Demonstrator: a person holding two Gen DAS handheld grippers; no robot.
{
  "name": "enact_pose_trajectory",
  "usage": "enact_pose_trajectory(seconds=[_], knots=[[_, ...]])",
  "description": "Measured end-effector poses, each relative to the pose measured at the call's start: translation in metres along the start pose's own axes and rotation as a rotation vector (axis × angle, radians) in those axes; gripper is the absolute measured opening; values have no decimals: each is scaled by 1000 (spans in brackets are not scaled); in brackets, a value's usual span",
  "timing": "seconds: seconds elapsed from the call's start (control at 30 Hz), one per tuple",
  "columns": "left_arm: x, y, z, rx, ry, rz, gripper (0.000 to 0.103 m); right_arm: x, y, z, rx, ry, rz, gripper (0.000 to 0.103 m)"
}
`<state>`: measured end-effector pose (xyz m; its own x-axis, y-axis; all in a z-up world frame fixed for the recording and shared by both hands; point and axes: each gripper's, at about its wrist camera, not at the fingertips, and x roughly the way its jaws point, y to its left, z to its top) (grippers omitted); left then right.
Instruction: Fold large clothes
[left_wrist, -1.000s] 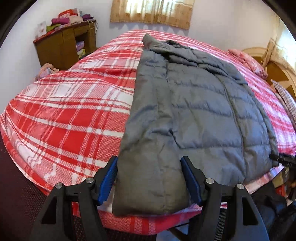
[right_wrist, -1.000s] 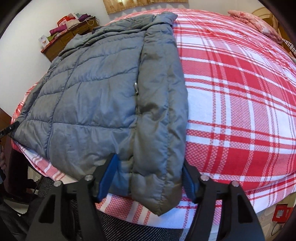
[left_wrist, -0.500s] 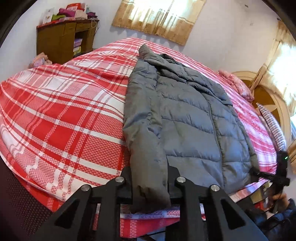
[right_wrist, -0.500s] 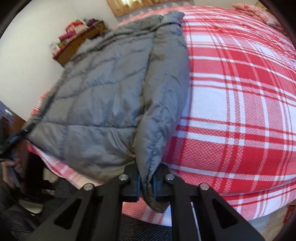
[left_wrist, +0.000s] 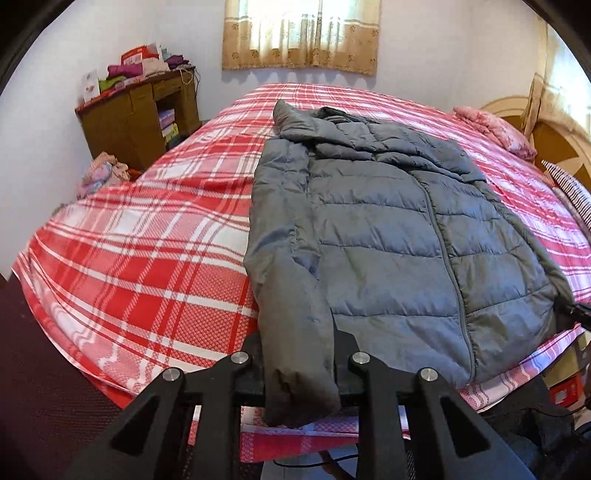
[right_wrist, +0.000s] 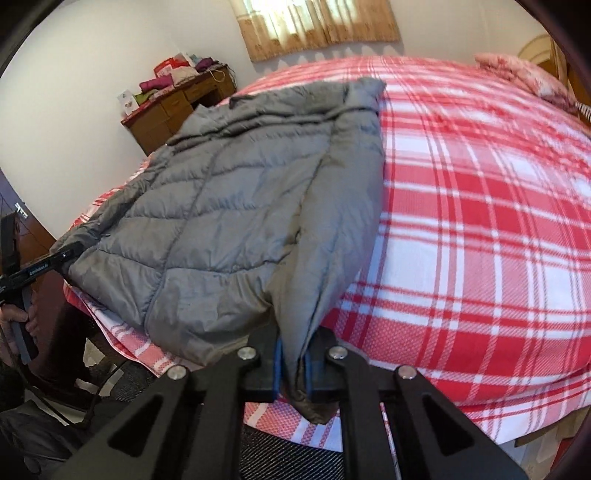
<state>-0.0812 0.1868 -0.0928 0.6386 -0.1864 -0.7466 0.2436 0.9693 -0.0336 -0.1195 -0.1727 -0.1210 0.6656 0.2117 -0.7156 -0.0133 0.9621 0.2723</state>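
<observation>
A grey quilted puffer jacket (left_wrist: 388, 236) lies spread on a red-and-white plaid bed (left_wrist: 140, 266). My left gripper (left_wrist: 299, 373) is shut on the cuff end of the jacket's left sleeve (left_wrist: 291, 295) at the bed's near edge. In the right wrist view the jacket (right_wrist: 229, 206) rises off the bed on its right side. My right gripper (right_wrist: 293, 365) is shut on the right sleeve's cuff (right_wrist: 325, 258), lifted above the bed (right_wrist: 480, 229). The left gripper also shows at the far left of that view (right_wrist: 55, 258).
A wooden desk (left_wrist: 136, 122) piled with clothes and boxes stands by the far-left wall. Pink pillows (left_wrist: 495, 129) and a wooden headboard (left_wrist: 554, 140) are at the right. A curtained window (left_wrist: 301, 33) is behind the bed. Dark floor (left_wrist: 44, 398) lies below the bed edge.
Both grippers closed from open onto the two sleeve cuffs. They have since lifted and pulled back, raising the sleeves off the bed.
</observation>
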Motion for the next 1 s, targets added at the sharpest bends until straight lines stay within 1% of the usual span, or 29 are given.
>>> enact_pose_trajectory(seconds=[0.07,0.13,0.23,0.3,0.4,0.43,0.53,0.63,0.7,0.73,0.8,0.83,0.9,0.97,1.0], knots=[[-4,-4,2,13,-12,5,21,-6,0,1,8,-19,23,11],[-10,-9,3,26,-31,-17,21,-15,3,3,8,-52,49,11],[-28,-16,4,35,-73,-117,20,-37,10,6,-17,-102,72,11],[-45,-18,3,48,-111,-175,19,-48,14,8,-36,-119,80,11],[-66,-9,3,11,-148,-258,19,-72,16,9,-36,-145,114,11],[-74,-4,4,-7,-158,-274,19,-85,15,10,-30,-168,134,11],[-97,10,16,-49,-197,-298,19,-111,16,20,-36,-231,137,11],[-116,21,41,-85,-256,-302,19,-138,17,45,-53,-324,147,11],[-124,26,68,-106,-297,-318,19,-148,16,65,-50,-370,162,11],[-123,27,79,-112,-304,-316,19,-151,14,83,-43,-397,175,11],[-118,28,106,-117,-319,-294,20,-148,8,110,-31,-425,193,11],[-110,26,123,-115,-324,-279,20,-143,6,122,-30,-432,182,11],[-90,26,155,-127,-327,-261,20,-122,-4,158,-5,-426,140,11],[-55,23,192,-139,-307,-237,20,-95,-21,188,59,-403,127,11],[-40,22,205,-149,-298,-222,20,-80,-32,203,93,-389,124,11]])
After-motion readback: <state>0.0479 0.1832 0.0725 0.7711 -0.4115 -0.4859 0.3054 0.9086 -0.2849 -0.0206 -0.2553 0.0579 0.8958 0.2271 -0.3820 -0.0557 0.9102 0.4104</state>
